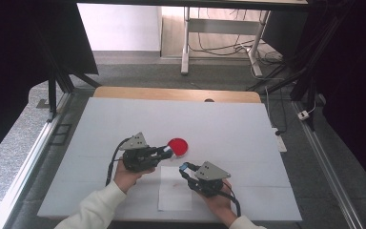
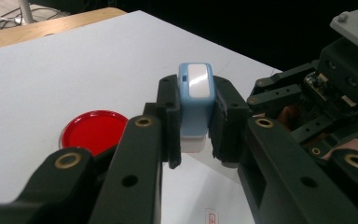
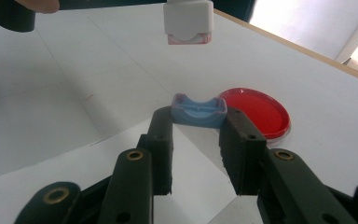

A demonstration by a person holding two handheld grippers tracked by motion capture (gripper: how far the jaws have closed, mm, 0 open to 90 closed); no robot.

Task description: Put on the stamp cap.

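My left gripper [image 2: 196,133] is shut on a light blue and white stamp body [image 2: 196,100], gripped by its sides, white end toward the table. In the high view the left gripper [image 1: 167,152] hovers beside a red disc [image 1: 177,146] lying flat on the white tabletop. My right gripper [image 3: 199,122] is shut on a small blue cap [image 3: 199,111], hollow side up. From the right gripper view the stamp body [image 3: 188,22] hangs ahead and above the cap, with the red disc [image 3: 256,112] behind. The right gripper [image 1: 185,167] is a short way from the left one.
A white sheet of paper [image 1: 175,193] lies on the tabletop [image 1: 248,129] under and between my hands. The table's wooden far edge [image 1: 176,94] is beyond the disc. Dark frame legs and cables are past the table.
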